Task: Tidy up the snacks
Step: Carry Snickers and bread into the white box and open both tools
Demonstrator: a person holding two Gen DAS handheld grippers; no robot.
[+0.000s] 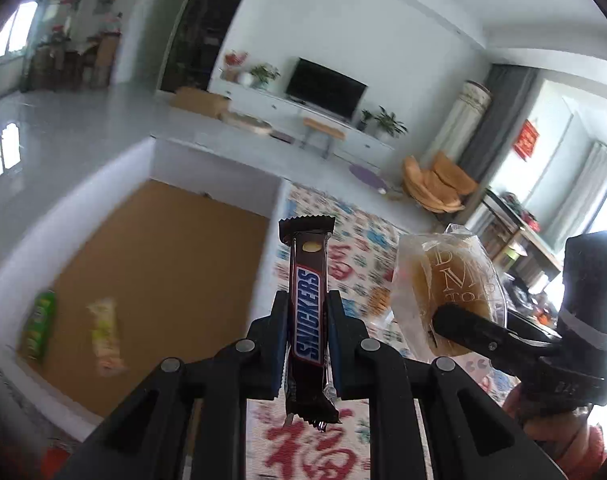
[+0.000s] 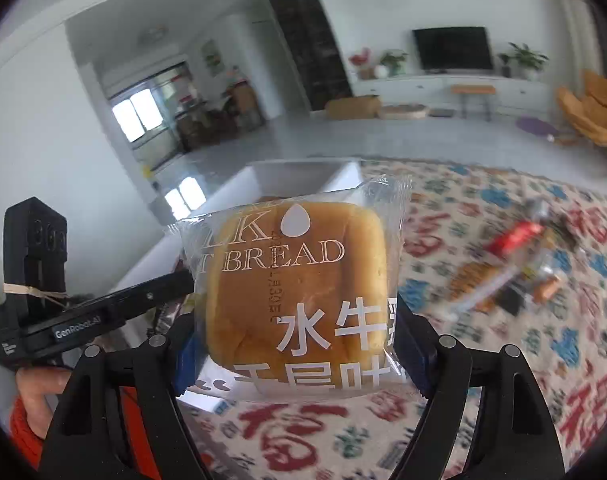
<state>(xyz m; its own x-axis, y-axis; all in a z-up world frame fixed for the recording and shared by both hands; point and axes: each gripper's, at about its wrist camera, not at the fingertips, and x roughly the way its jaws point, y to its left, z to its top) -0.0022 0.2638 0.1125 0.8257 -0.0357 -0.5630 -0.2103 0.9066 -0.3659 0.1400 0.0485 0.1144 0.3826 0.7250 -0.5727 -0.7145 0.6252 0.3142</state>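
left tongs (image 1: 307,308) clamp snickers bar (image 1: 308,312), right tongs (image 2: 303,344) grip bagged milk bread (image 2: 299,280); patterned tabletop (image 2: 503,360), white box (image 1: 103,200), living room, tv (image 1: 325,88).

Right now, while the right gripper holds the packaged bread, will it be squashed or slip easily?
The bread looks soft, so a firm squeeze from the right gripper would probably dent it. Its clear glossy wrapper seems loose and may slide. It is likely light for its size.

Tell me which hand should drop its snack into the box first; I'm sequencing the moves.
Probably left: the Snickers bar in the left gripper sits beside the open box; the right gripper is farther.
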